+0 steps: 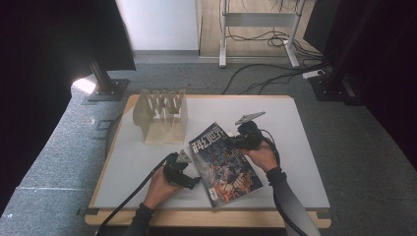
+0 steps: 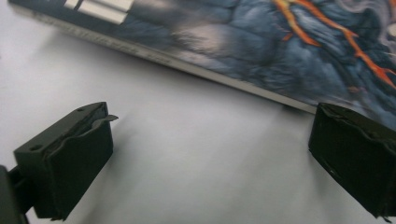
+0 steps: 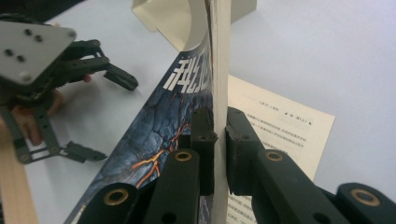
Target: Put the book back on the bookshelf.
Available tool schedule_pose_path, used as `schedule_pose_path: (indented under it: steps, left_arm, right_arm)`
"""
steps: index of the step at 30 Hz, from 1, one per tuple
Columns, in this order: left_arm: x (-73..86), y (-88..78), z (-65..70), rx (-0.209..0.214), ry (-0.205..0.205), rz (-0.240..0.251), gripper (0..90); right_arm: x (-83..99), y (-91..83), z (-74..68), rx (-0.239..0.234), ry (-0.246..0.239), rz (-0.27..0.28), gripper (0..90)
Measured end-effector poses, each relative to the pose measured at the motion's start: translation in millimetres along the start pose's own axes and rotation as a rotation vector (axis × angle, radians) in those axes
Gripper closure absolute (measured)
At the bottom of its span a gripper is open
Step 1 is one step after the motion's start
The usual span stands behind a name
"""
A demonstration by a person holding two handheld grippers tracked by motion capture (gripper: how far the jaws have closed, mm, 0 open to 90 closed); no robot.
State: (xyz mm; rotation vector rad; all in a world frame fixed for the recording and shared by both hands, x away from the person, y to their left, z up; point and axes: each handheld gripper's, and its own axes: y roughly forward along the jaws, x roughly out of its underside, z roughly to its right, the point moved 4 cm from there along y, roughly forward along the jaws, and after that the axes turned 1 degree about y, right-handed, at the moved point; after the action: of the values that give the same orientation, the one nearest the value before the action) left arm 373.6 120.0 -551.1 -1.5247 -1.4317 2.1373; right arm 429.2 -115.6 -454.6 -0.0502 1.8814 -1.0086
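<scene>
A magazine with a dark blue and orange cover lies near the front middle of the white table. My right gripper is at its far right edge, shut on that edge. In the right gripper view the jaws clamp the pale page block, and the cover stands raised on edge. My left gripper rests on the table at the magazine's left side. In the left gripper view its jaws stand wide open over bare table, short of the spine.
A pale wooden slotted rack stands at the back left of the table. A printed white page lies flat just right of the held edge. The table's front wooden edge runs close below both hands.
</scene>
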Motion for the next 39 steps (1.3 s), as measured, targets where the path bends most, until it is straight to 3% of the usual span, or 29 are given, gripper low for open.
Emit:
schedule_pose_path:
  steps: [1, 4, 6, 8, 11, 15, 16, 23, 30, 35, 39]
  left_arm:
    - [0.0, 0.0, 0.0, 0.000, 0.000, 0.000, 2.1]
    - [-9.1, -5.8, -6.0, 0.064, -0.052, 0.071, 4.0]
    - [-15.5, -6.3, -8.9, 0.090, -0.058, 0.074, 4.6]
    - [-21.5, -5.7, -9.7, 0.077, -0.041, 0.059, 4.6]
    - [-27.9, -3.0, -11.7, 0.120, -0.053, 0.048, 4.8]
    - [-36.1, -3.0, -14.1, 0.150, -0.071, 0.084, 9.6]
    - [-38.4, -4.6, -14.5, 0.149, -0.081, 0.088, 10.1]
    - [-57.0, -30.0, -15.5, 0.109, -0.049, 0.148, 11.8]
    - [-78.5, -53.9, -12.2, 0.046, 0.005, 0.192, 14.8]
    - [-86.6, -55.0, -10.9, 0.001, 0.013, 0.200, 20.3]
    - [-88.1, -46.2, -10.7, 0.063, -0.008, 0.185, 31.6]
  right_arm:
    - [0.0, 0.0, 0.0, 0.000, 0.000, 0.000, 81.8]
    - [-4.9, -7.4, -4.5, -0.003, -0.015, 0.020, 81.8]
    - [-8.1, -11.9, -8.6, -0.004, -0.027, 0.031, 81.8]
    - [-11.3, -16.2, -12.5, -0.004, -0.039, 0.040, 81.8]
    - [-15.5, -22.2, -16.7, -0.007, -0.052, 0.054, 81.8]
    - [-18.7, -27.6, -20.8, -0.010, -0.067, 0.066, 81.8]
    - [-18.9, -28.2, -21.3, -0.013, -0.068, 0.068, 81.8]
    - [-23.2, -40.0, -20.3, -0.023, -0.063, 0.112, 81.6]
    - [-29.4, -47.8, -21.9, -0.012, -0.080, 0.144, 81.3]
    - [-31.1, -51.3, -21.8, -0.001, -0.086, 0.156, 81.2]
    - [-29.4, -52.8, -20.1, -0.014, -0.081, 0.172, 81.4]
